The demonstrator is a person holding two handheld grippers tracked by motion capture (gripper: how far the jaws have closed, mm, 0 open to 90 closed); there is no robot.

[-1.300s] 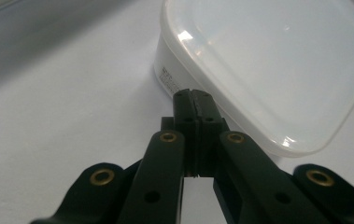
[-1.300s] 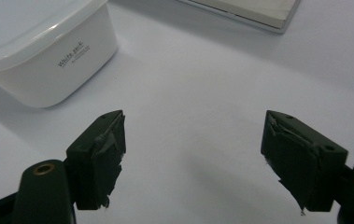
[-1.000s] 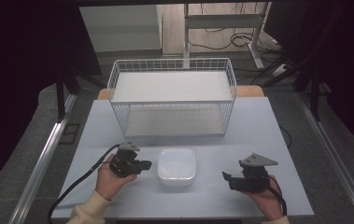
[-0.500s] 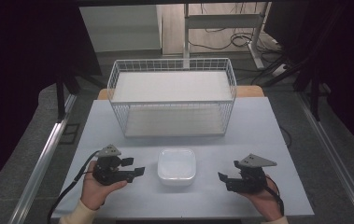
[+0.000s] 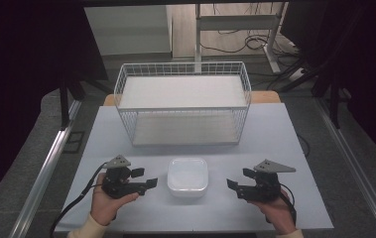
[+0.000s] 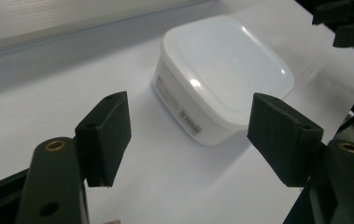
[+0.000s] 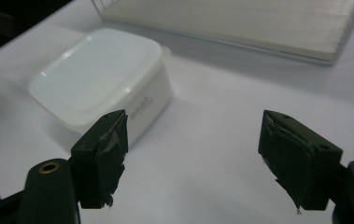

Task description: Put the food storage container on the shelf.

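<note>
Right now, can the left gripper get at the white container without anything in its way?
Probably yes. The left gripper, whose jaws have just been opening with nothing between them, faces the white container across bare table. The right gripper waits clear on the far side.

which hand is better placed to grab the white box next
Left, marginally. The left gripper sits nearer the white box, jaws open after just widening, nothing between them, box close ahead. The right gripper is open too, but stands farther from the box.
</note>
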